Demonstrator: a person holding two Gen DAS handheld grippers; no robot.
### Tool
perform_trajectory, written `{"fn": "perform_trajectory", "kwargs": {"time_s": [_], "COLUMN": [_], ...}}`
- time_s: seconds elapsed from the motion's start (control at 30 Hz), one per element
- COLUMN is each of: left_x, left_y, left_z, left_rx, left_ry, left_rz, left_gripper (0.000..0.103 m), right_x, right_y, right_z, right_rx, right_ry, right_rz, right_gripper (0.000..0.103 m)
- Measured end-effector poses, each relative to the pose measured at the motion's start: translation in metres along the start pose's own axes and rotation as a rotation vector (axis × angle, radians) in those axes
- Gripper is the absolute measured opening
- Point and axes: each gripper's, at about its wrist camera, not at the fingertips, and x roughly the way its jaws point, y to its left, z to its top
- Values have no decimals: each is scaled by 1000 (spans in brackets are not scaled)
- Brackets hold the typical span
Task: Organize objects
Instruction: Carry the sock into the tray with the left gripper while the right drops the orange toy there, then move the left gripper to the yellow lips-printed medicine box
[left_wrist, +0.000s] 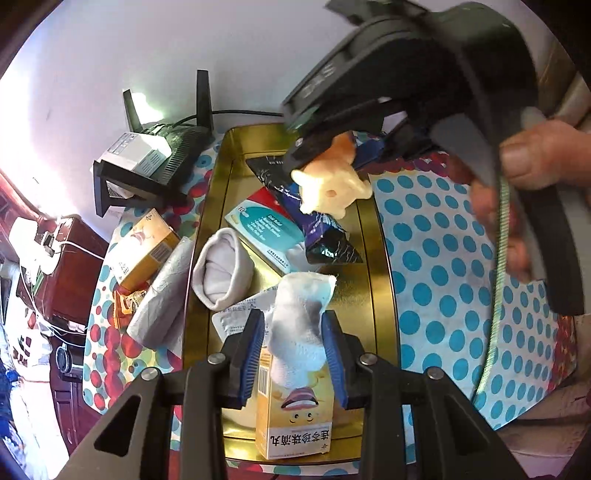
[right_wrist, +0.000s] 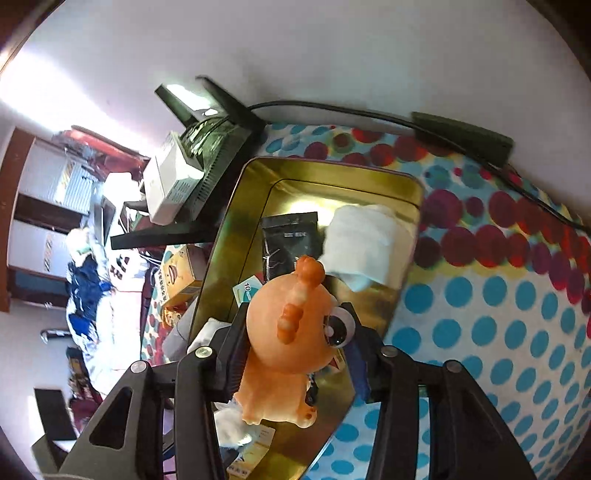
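A gold metal tray (left_wrist: 380, 258) lies on the dotted tablecloth and holds socks, packets and boxes. My left gripper (left_wrist: 293, 354) is shut on a white sock (left_wrist: 299, 325) above a yellow medicine box (left_wrist: 291, 421) at the tray's near end. My right gripper (right_wrist: 295, 354) is shut on an orange toy figure (right_wrist: 291, 332) and holds it over the tray (right_wrist: 332, 177); the same gripper and toy (left_wrist: 328, 184) show in the left wrist view above the tray's far half. A rolled grey sock (left_wrist: 221, 269), a teal-white box (left_wrist: 266, 229) and a dark foil packet (left_wrist: 317, 229) lie in the tray.
Left of the tray lie a yellow box (left_wrist: 144, 251), a grey cloth (left_wrist: 162, 295) and a small packet (left_wrist: 125, 306). A black router with a white device (left_wrist: 147, 158) stands at the back left. A black cable and adapter (right_wrist: 461, 133) run along the wall. A white folded cloth (right_wrist: 365, 240) lies at the tray's far corner.
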Motion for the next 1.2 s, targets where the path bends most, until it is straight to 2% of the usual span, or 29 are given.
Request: {"fn": "perform_trajectory", "kwargs": {"time_s": [0.13, 0.2, 0.23, 0.33, 0.4, 0.47, 0.57, 0.73, 0.83, 0.97, 1.07, 1.1, 1.2], "left_x": [1, -3, -5, -13, -14, -17, -25, -50, -68, -80, -77, -74, -57], "left_y": [-1, -2, -3, -8, -9, -9, -6, 8, 29, 82, 114, 124, 146], "left_z": [0, 0, 0, -1, -1, -2, -4, -8, -10, -9, -10, -11, -18], "left_rx": [18, 27, 31, 55, 64, 68, 57, 13, -44, -135, -152, -164, -117], "left_ry": [-6, -15, -27, -76, -84, -94, -122, -180, -199, -194, -185, -181, -149], "left_rz": [37, 38, 37, 50, 71, 60, 53, 5, -13, 12, 48, 44, 19], "left_gripper": [33, 33, 33, 33, 34, 34, 34, 34, 34, 35, 37, 40, 43], "right_x": [12, 10, 8, -5, -15, -26, -41, -69, -89, -112, -123, -126, -134], "right_y": [3, 6, 8, 9, 11, 13, 10, -10, -28, -58, -80, -87, -107], "right_z": [1, 2, 3, 3, 2, -1, -8, -27, -40, -60, -77, -81, -96], "right_rx": [-10, -30, -38, -32, -41, -46, -25, 19, 59, 128, 170, 184, 224], "right_ry": [21, -4, -17, -51, -79, -110, -141, -191, -229, -259, -271, -275, -289], "right_rz": [-17, -33, -42, 49, 103, 142, 175, 232, 243, 257, 253, 246, 226], "right_gripper": [46, 47, 52, 55, 55, 55, 61, 62, 63, 66, 67, 67, 67]}}
